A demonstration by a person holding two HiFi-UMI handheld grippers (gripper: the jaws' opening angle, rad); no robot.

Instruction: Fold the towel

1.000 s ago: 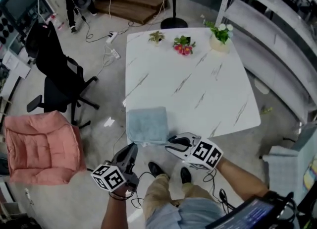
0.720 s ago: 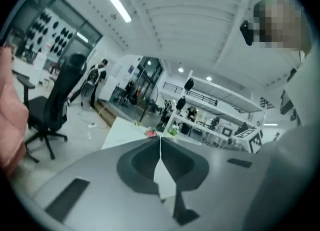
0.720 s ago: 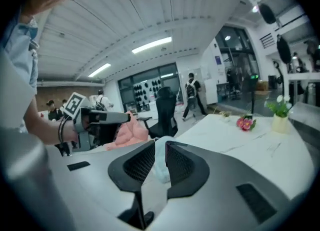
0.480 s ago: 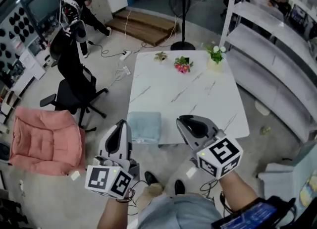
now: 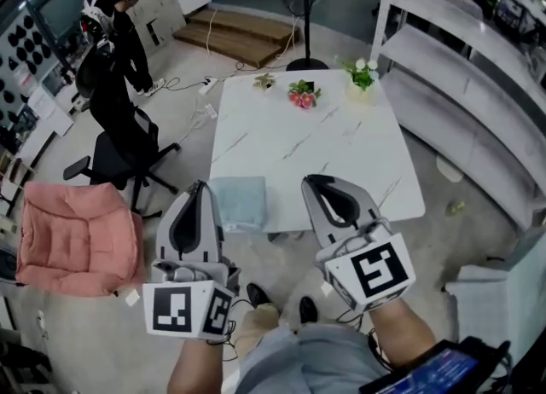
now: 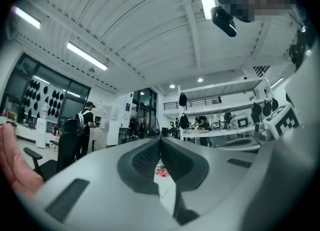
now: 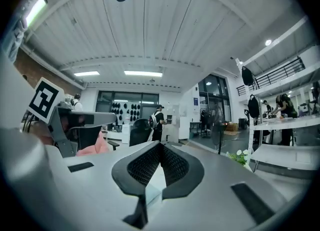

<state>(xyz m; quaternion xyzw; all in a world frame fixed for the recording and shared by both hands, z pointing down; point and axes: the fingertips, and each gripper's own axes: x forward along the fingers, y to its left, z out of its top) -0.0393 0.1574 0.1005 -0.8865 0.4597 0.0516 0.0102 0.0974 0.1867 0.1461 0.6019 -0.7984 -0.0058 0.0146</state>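
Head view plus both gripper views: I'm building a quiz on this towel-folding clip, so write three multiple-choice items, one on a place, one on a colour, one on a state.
1. Where on the table does the towel lie?
A. Near edge, left side
B. Middle
C. Far right corner

2. What colour is the towel?
A. Red
B. Light blue
C. Black

3. How are the left gripper and right gripper?
A. Both open
B. Both shut on the towel
C. Both shut, empty

Answers:
1 A, the head view shows it by the near left corner.
2 B, it is pale blue against the white marble top.
3 C, each gripper view shows the jaws together with nothing between; the right's have just closed.
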